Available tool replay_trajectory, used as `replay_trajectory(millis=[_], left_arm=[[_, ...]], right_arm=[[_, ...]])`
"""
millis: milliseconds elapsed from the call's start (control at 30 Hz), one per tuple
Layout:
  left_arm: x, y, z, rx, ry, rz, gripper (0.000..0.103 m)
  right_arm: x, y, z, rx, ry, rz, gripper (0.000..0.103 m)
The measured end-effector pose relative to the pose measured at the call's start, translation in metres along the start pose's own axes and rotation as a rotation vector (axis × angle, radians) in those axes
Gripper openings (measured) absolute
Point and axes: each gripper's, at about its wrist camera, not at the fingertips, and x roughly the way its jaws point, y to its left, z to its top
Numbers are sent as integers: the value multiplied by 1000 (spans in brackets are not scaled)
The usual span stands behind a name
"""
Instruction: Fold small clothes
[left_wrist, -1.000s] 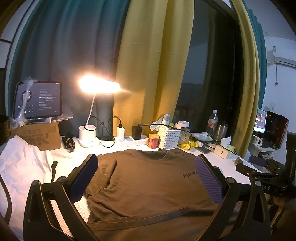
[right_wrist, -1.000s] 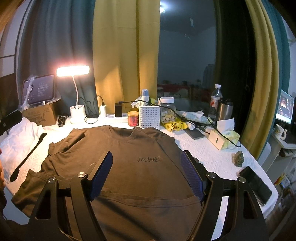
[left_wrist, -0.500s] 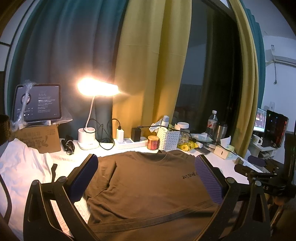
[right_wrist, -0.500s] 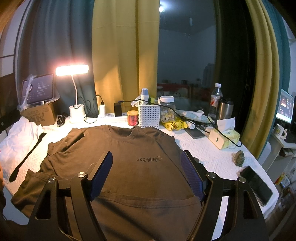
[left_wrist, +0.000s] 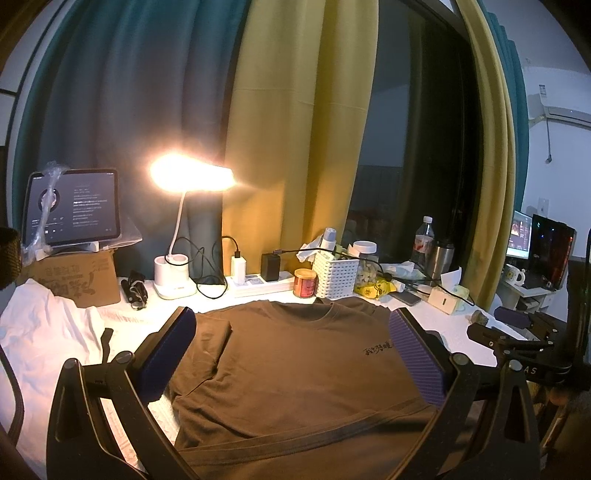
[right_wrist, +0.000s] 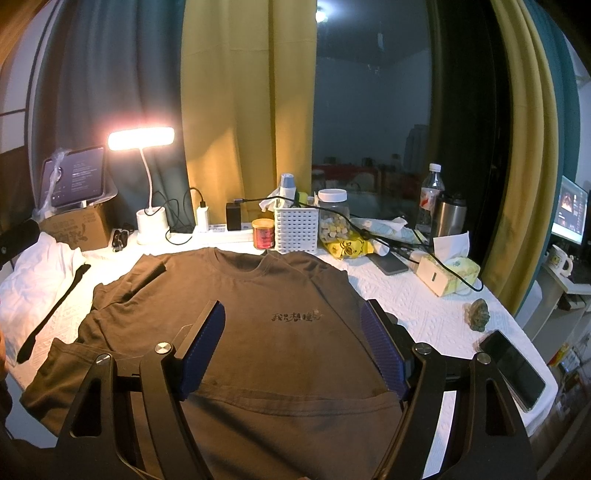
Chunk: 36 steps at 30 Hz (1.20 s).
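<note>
T-shirt (right_wrist: 258, 332) lies flat, front up, on desk (right_wrist: 436, 317), ready for folding. Left gripper (left_wrist: 291, 350) and right gripper (right_wrist: 291, 347) hover above, fingers spread wide, holding nothing.

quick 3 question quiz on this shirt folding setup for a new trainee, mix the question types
1. True or false: the left gripper grips the brown t-shirt.
2. The black phone lies nearest: A) desk lamp B) table's right edge C) white basket.
3. Fill in: both sleeves are folded ____ the shirt body.

Key: 1 false, both it and the right gripper are open above the shirt; 2 B; 3 onto.
</note>
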Motion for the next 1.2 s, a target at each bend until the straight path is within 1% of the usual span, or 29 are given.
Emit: replay_trajectory(millis=[333,533,567,667,800,1000,1200], left_arm=[[1,-1,-1,-2,2,-1,102],[12,0,0,-3,20,7,102],[14,-1,0,-3,23,7,102],[21,0,0,-2,38,12,102],[33,-2,0,3,69,29,102],[51,-7,-4,12,114,44,102],[74,-11,-6,23,163,62,102]], right_arm=[[4,-3,-2,-1,2,0,79],[7,-8,-5,1,10,4,79],[9,-8,-11,2,11,5,79],[11,-12,-13,9,17,2,79],[28,-19,-5,25,31,-12,79],[47,-40,-6,51,60,-32,79],[72,-61,-7,70,94,-34,79]])
